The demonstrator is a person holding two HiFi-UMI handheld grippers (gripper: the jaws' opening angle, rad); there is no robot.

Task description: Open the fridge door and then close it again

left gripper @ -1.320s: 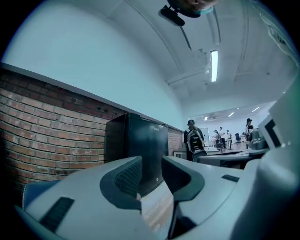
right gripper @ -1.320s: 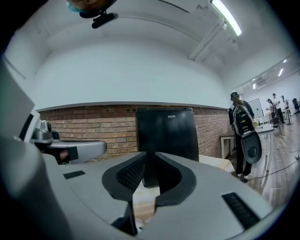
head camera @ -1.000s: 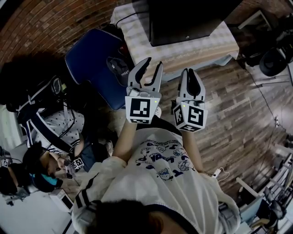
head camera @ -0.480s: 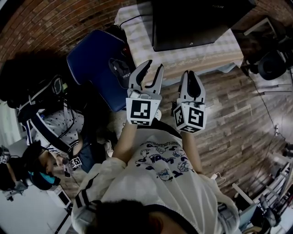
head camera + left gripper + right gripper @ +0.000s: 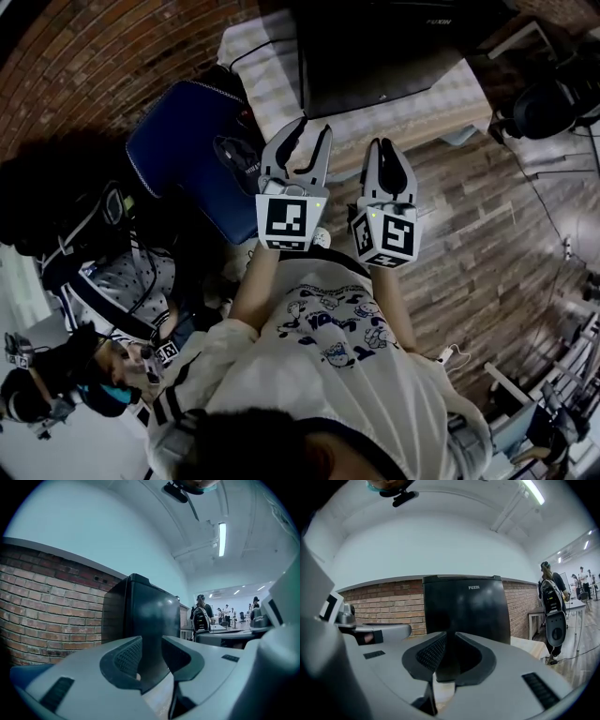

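Observation:
The black fridge [image 5: 375,52] stands on a cloth-covered table [image 5: 272,80] ahead of me, its door shut. It fills the middle of the left gripper view [image 5: 145,620] and of the right gripper view [image 5: 464,606]. Both grippers hang in the air side by side, short of the table and pointing at the fridge. My left gripper [image 5: 312,133] is open with nothing between its jaws [image 5: 151,641]. Beside it, my right gripper [image 5: 387,148] has its fingertips together and holds nothing [image 5: 450,637]. Neither one touches the fridge.
A dark blue padded chair [image 5: 187,141] stands left of the table. People sit low at the left [image 5: 122,281]. A brick wall [image 5: 112,56] runs behind, with wooden floor [image 5: 506,244] to the right. A person with a backpack [image 5: 553,606] stands far right.
The head view has shifted a little, so the fridge and table sit slightly further left. Both grippers keep the same pose and the same jaw openings.

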